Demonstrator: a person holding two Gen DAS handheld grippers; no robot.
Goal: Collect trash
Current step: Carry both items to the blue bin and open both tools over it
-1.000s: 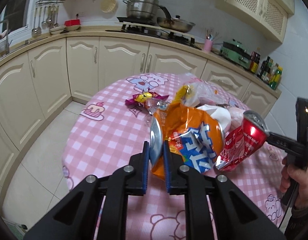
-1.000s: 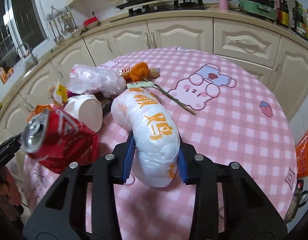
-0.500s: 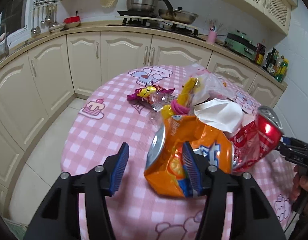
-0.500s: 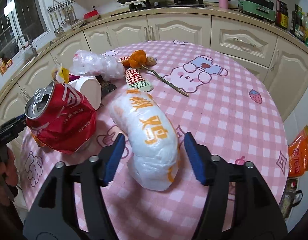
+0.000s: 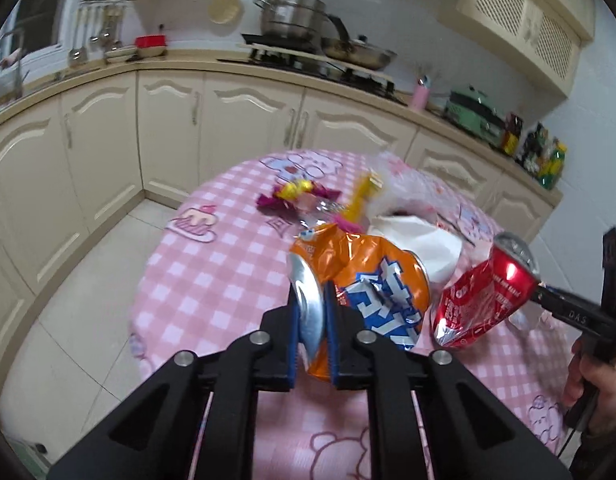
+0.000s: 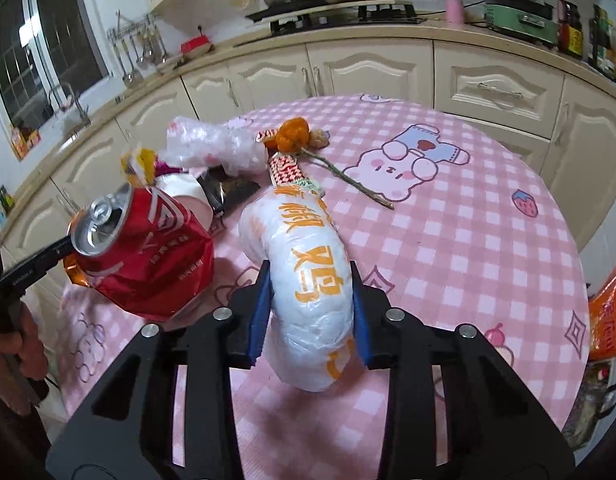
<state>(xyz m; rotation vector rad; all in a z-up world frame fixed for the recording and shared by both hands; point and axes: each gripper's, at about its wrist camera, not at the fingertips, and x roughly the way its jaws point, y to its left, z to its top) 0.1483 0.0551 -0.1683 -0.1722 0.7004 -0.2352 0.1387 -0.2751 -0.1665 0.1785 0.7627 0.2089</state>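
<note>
The crumpled orange can [image 5: 371, 280] is being held by the left gripper [image 5: 311, 300], whose jaws are pressed fully together on the can's flattened silver end, above the pink checked table [image 6: 467, 240]. Only a thin edge of metal is being pinched, so the can is probably being risked: it could be twisted out of the pads or swung against the crushed red can [image 5: 483, 300] lying just beside it, and that one could be knocked toward the table's edge. Further right, the white plastic bag [image 6: 308, 248] is being squeezed between the blue pads of the right gripper [image 6: 309, 280], whose jaws are closing on its near end. The film looks slick and the filling soft, so the bag is likely to be slid out, or sagged and dragged across the cloth as it is being lifted; other litter lies beyond its far end.

As for writing, blue and white lettering is being shown on the orange can, too creased to be read. "DAS" is being shown on the other gripper's black handle [image 5: 575, 318]. White print on the red can is too small. Orange Chinese characters are being shown along the bag; 鸡 can be made out. Lettering on an orange packet [image 6: 607, 312] at the far right is being cut off.
</note>
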